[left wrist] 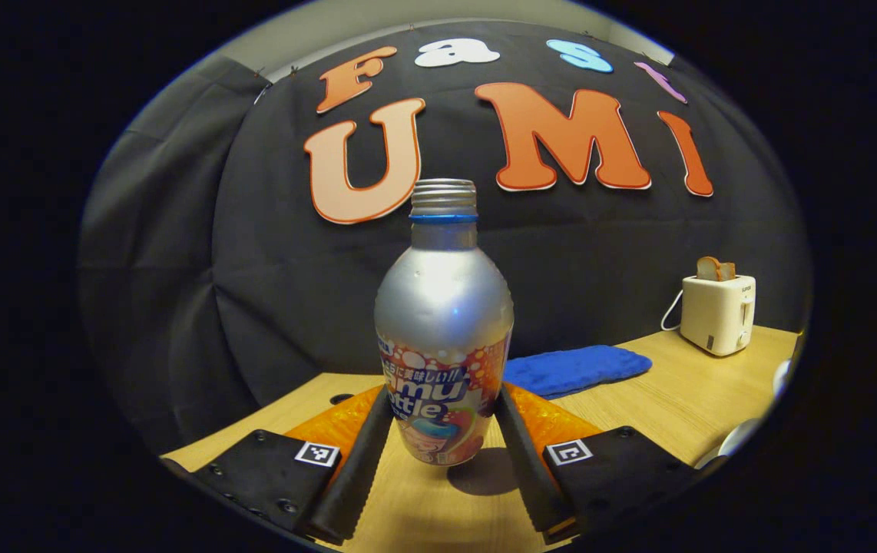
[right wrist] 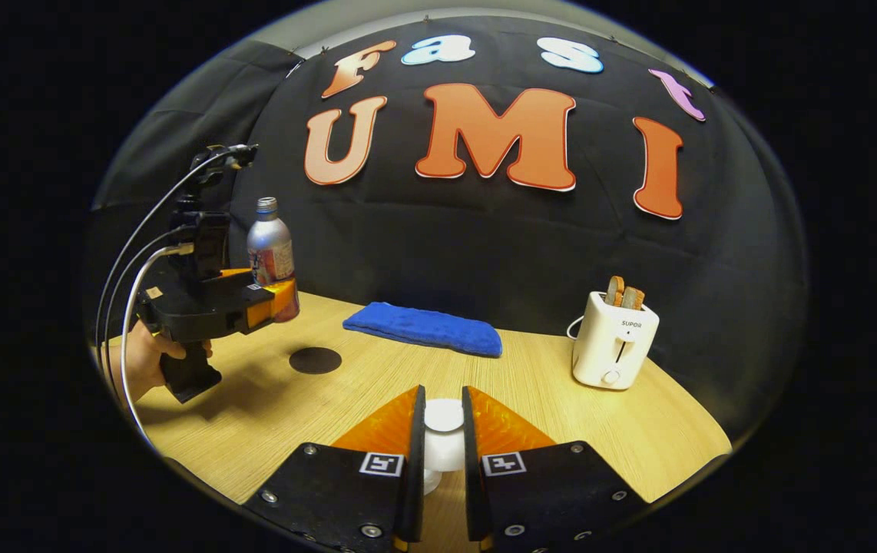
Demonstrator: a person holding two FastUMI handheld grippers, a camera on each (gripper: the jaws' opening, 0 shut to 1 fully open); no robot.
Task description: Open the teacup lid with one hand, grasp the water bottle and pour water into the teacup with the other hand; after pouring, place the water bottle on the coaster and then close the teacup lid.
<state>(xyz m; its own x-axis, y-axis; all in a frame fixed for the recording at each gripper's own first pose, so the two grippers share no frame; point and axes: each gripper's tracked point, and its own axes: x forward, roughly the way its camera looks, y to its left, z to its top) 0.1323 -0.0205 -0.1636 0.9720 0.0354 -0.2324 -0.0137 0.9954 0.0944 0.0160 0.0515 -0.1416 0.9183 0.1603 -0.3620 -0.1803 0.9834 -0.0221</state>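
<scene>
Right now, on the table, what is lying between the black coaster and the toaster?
In the right gripper view, a folded blue cloth lies on the table between the black coaster and the toaster, set back toward the wall.

Middle of the table (right wrist: 531,384) is pretty open. Stuff in the way: blue towel (right wrist: 425,328) lying flat along the back wall, toaster (right wrist: 613,342) with bread sticking up on the right, and a flat dark coaster (right wrist: 315,360) at left. Left gripper (right wrist: 273,301) holds the bottle (right wrist: 269,244) up over that left side, with bare wood under it
</scene>
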